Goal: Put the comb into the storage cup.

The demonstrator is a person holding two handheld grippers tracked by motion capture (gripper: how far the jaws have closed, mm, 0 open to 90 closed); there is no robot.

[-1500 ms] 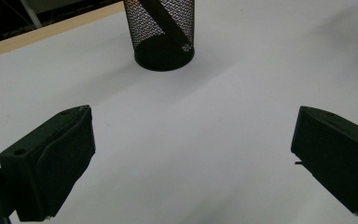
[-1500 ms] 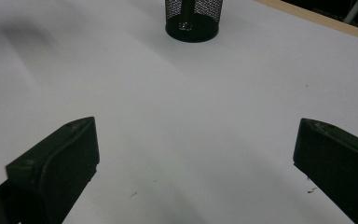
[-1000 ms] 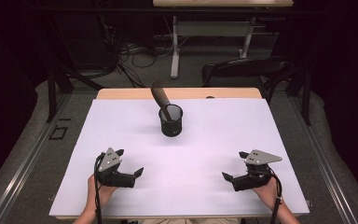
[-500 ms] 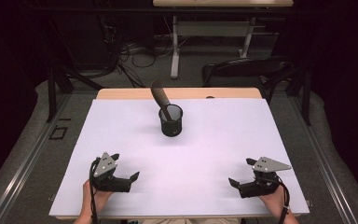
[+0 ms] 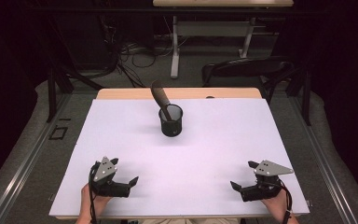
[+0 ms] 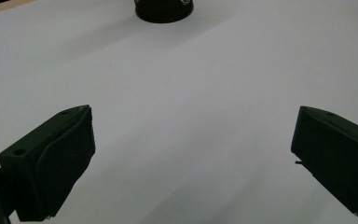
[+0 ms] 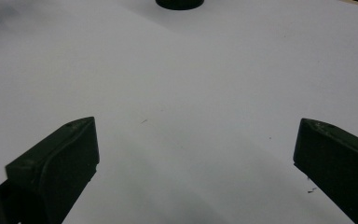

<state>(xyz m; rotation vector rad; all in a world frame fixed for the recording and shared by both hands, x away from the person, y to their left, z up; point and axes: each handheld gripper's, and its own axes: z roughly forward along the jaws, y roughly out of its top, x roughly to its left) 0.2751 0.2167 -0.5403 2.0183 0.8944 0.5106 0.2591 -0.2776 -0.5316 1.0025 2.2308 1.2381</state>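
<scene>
Cup (image 5: 171, 122) with a dark tool (image 5: 160, 95) waits far off, so both wide-open, empty grippers, left gripper (image 5: 123, 185) and right gripper (image 5: 242, 186), must reach forward first.

No legible text or labels anywhere

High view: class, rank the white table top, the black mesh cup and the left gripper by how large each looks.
1. White table top.
2. and 3. Left gripper and black mesh cup look alike; unranked.
</scene>
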